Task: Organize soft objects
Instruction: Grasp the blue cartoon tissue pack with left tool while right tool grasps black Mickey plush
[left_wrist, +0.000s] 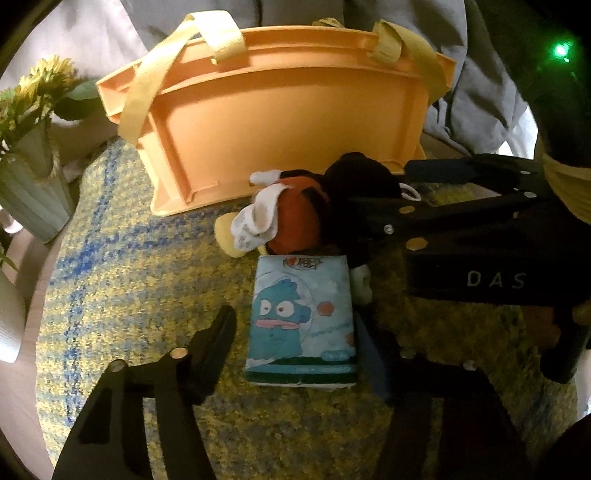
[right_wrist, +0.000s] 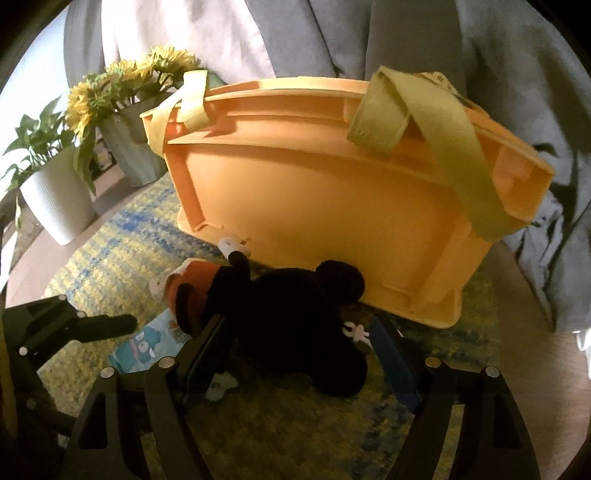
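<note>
Nearest the left wrist camera, the left claw (left_wrist: 295, 347) stands spread wide with a tissue pack (left_wrist: 301, 325) lying flat between its fingers, not yet gripped; it seems lined up so the pack can be pinched across its short sides. Just beyond, touching the pack's far edge, lies the plush mouse (left_wrist: 295, 206), face down on the woven mat (left_wrist: 129, 258) that covers the desk. The right claw (right_wrist: 299, 354) straddles the toy's dark body (right_wrist: 295, 332), its fingers open on either side; in the dim light it is hard to say whether the pads already touch the fabric. Behind the toy, nearly against it, stands the orange crate (right_wrist: 332, 192) with yellow straps (right_wrist: 436, 147), the likely home for both soft items. Its tall near wall stands in the way, so anything lifted must clear that rim. Left of the crate stand a sunflower vase (right_wrist: 133, 147) and a white plant pot (right_wrist: 55, 199), well apart from the work.
</note>
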